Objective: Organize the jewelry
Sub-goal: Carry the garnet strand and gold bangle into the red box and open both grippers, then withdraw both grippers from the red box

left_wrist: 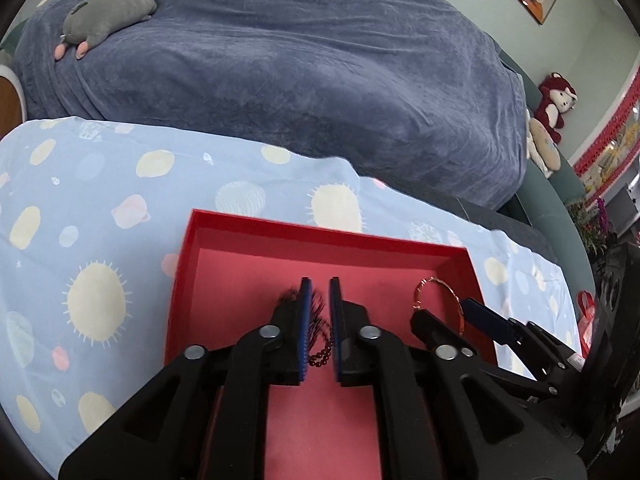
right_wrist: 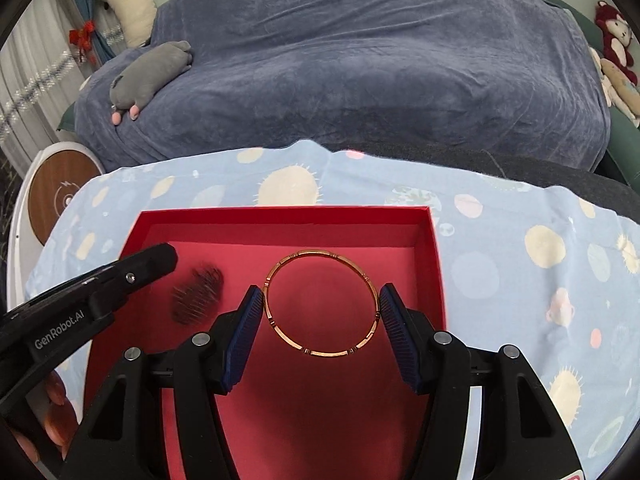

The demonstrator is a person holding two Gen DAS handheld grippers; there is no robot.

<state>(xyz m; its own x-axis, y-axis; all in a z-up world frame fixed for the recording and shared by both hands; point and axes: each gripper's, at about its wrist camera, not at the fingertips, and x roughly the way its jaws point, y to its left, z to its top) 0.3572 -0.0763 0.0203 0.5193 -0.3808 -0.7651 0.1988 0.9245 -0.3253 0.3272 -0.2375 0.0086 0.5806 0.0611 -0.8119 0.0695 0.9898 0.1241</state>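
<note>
An open red box [left_wrist: 320, 229] [right_wrist: 280, 212] lies on a light blue printed cloth [left_wrist: 92, 208]. My left gripper [left_wrist: 320, 282] hangs over the box floor, its blue pads a narrow gap apart. A dark red bead bracelet [left_wrist: 320, 354] [right_wrist: 198, 294] shows blurred between and below them, with no pad pressing on it. Seen from the right wrist, the left gripper [right_wrist: 168, 258] sits just above the blurred beads. My right gripper [right_wrist: 320, 290] [left_wrist: 444, 310] is shut on a gold bangle [right_wrist: 320, 354] [left_wrist: 436, 282], pads against both its sides, above the right half of the box.
Behind the cloth a sofa under a grey-blue blanket [right_wrist: 360, 60] carries a grey plush toy [right_wrist: 148, 76]. A red plush [left_wrist: 556, 100] sits far right. A round white and wood object [right_wrist: 60, 196] stands left of the cloth. Fingertips of a hand [right_wrist: 52, 420] show lower left.
</note>
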